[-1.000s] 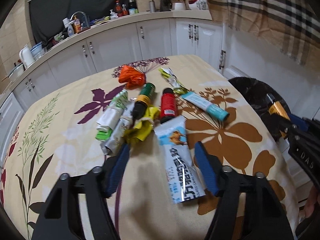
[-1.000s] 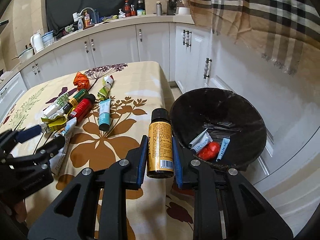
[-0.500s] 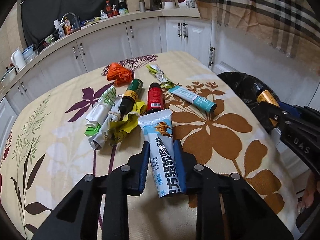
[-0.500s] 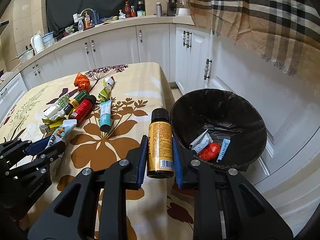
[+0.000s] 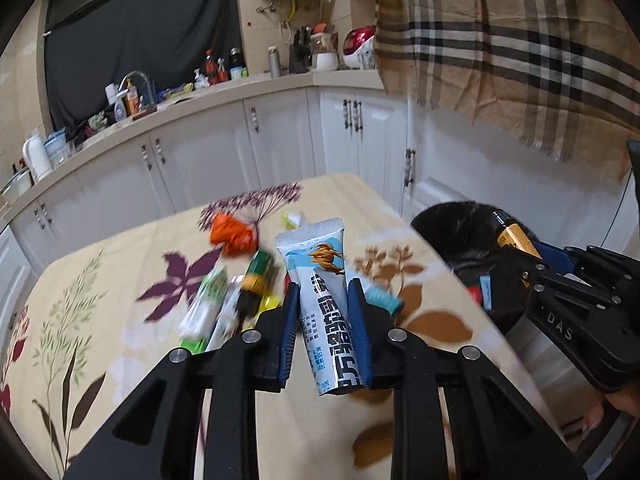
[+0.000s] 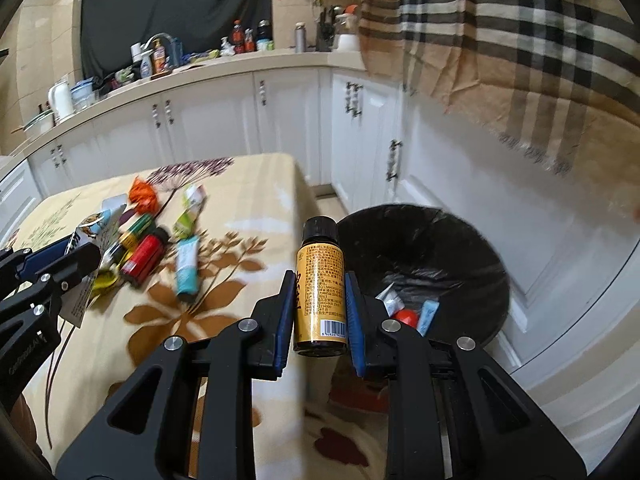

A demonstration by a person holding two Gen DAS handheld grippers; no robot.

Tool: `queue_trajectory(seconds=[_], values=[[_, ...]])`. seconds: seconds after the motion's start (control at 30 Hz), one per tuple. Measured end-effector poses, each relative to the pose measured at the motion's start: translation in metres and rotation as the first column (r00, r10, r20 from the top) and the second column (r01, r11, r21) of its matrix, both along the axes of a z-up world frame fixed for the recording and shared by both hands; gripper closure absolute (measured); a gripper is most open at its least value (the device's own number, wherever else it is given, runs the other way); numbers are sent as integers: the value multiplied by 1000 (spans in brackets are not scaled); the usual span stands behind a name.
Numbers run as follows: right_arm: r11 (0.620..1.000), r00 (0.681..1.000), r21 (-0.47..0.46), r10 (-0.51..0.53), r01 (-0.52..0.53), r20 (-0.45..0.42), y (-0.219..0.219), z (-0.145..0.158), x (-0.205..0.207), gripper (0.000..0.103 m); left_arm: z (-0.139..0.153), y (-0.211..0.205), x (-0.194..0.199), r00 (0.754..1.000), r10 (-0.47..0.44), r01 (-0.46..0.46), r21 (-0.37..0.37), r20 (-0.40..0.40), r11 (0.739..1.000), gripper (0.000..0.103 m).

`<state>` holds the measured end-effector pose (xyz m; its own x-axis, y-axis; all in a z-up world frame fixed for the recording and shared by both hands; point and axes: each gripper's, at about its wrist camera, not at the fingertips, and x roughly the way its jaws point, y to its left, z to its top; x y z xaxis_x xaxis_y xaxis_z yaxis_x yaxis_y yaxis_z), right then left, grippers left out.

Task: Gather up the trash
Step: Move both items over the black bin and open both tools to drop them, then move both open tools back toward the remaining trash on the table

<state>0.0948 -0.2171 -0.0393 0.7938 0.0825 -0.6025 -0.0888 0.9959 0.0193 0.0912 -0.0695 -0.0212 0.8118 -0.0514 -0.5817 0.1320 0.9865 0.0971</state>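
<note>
The left tongs [image 5: 323, 312] are clamped on a flat, crinkled blue-and-white tube [image 5: 320, 280], lifted clear of the bench [image 5: 120, 280], a table under a cream cloth printed with leaves. The right tongs [image 6: 320, 300] are clamped on a small cylindrical brown bottle [image 6: 320, 284] with a yellow label and black cap, held upright off the bench's right edge, just beside a round bin [image 6: 460, 248] lined with glossy black plastic. Only the right wrist view shows the bin's inside: two small tubes and one red scrap. Near the bench's middle lie an orange crumpled wrapper [image 5: 234, 234], a green bottle [image 5: 256, 276], a red bottle [image 6: 144, 256] and a teal tube [image 6: 187, 266].
</note>
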Motion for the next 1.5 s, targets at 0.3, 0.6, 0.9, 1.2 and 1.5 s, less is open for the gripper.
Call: queue_trajectory(seconds=[0.3, 0.6, 0.9, 1.2, 1.5], values=[[991, 989, -15, -133, 134, 59, -40, 11, 31, 80, 9, -45, 49, 997, -68, 69, -6, 45, 998, 77], [974, 972, -15, -223, 225, 72, -70, 7, 55, 80, 4, -85, 87, 994, -106, 106, 4, 38, 994, 77], [959, 958, -12, -281, 283, 62, -93, -7, 76, 80, -6, -125, 119, 990, -138, 137, 28, 18, 990, 77], [944, 943, 22, -331, 330, 41, -111, -22, 99, 68, -25, -158, 145, 984, -175, 176, 71, -26, 982, 75], [938, 937, 33, -347, 346, 34, -117, -24, 92, 68, -25, -149, 154, 990, -134, 136, 46, -45, 990, 43]])
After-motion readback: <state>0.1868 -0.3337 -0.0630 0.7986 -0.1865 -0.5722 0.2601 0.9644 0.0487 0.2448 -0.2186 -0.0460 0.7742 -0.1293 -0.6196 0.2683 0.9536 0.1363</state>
